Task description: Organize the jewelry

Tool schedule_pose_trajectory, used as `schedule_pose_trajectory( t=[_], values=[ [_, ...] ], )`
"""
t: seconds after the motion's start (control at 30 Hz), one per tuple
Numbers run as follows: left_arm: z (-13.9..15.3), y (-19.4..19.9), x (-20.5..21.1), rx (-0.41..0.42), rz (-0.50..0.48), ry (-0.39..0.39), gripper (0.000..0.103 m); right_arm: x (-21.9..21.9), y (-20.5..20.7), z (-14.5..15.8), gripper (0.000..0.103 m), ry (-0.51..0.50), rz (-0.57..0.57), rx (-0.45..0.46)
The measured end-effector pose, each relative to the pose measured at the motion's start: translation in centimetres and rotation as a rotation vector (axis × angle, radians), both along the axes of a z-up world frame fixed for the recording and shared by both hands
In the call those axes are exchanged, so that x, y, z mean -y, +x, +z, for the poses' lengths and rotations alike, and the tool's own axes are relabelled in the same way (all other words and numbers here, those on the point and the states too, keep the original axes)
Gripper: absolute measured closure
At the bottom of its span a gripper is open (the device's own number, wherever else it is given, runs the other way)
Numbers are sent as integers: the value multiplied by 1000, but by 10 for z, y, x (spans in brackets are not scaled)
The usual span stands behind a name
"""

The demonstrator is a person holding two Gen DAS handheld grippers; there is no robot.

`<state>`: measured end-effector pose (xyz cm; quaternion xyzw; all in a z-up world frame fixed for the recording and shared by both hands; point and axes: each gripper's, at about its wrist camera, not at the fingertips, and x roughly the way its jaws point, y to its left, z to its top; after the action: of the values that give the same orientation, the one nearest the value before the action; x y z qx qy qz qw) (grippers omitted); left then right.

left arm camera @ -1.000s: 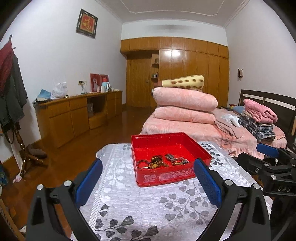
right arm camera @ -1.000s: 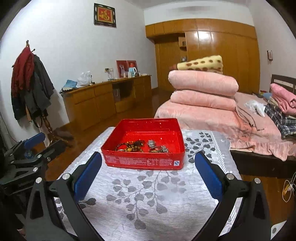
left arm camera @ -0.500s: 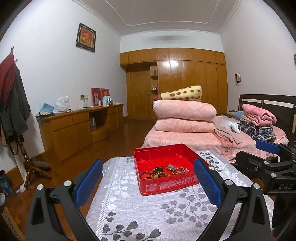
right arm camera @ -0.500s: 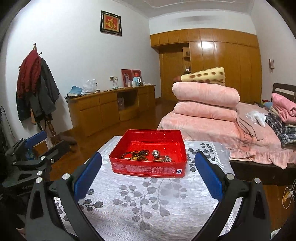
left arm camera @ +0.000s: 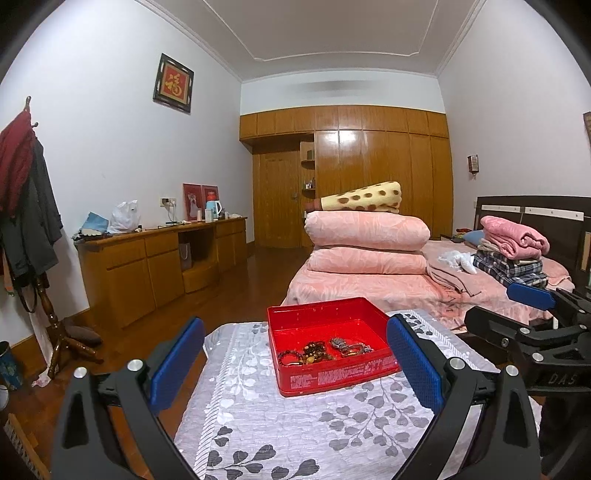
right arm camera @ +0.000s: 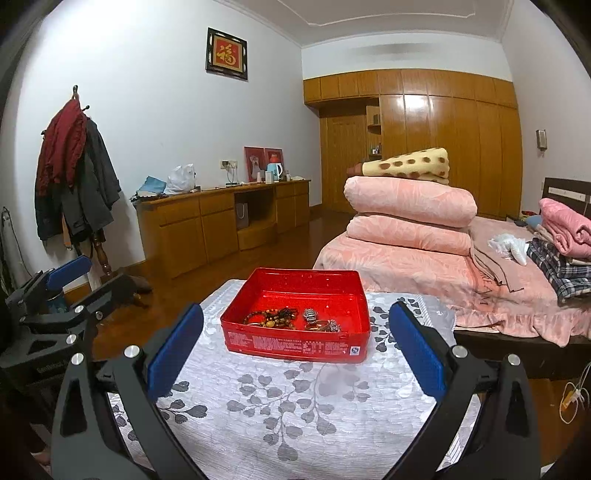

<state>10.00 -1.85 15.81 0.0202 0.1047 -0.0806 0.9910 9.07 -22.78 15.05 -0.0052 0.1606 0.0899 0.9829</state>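
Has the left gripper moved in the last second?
Yes. The left gripper has drawn back and tilted up: the red tin looks smaller and sits lower in its view, with more ceiling showing.

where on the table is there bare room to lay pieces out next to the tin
The leaf-patterned tablecloth is bare between the red metal tin and the open right gripper, and in strips along the tin's sides. It is crowded in the tin's near half, where the tangled bracelets lie.

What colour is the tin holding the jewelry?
Bright red tin, clearest in the right wrist view.
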Motion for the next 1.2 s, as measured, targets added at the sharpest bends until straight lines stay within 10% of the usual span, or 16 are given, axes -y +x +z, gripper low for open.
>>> schedule_pose_trajectory(
  t=[1.2],
  values=[
    [2,-6,1,8,-7,-1,6,1,-4,3,6,0,-1,12]
  ],
)
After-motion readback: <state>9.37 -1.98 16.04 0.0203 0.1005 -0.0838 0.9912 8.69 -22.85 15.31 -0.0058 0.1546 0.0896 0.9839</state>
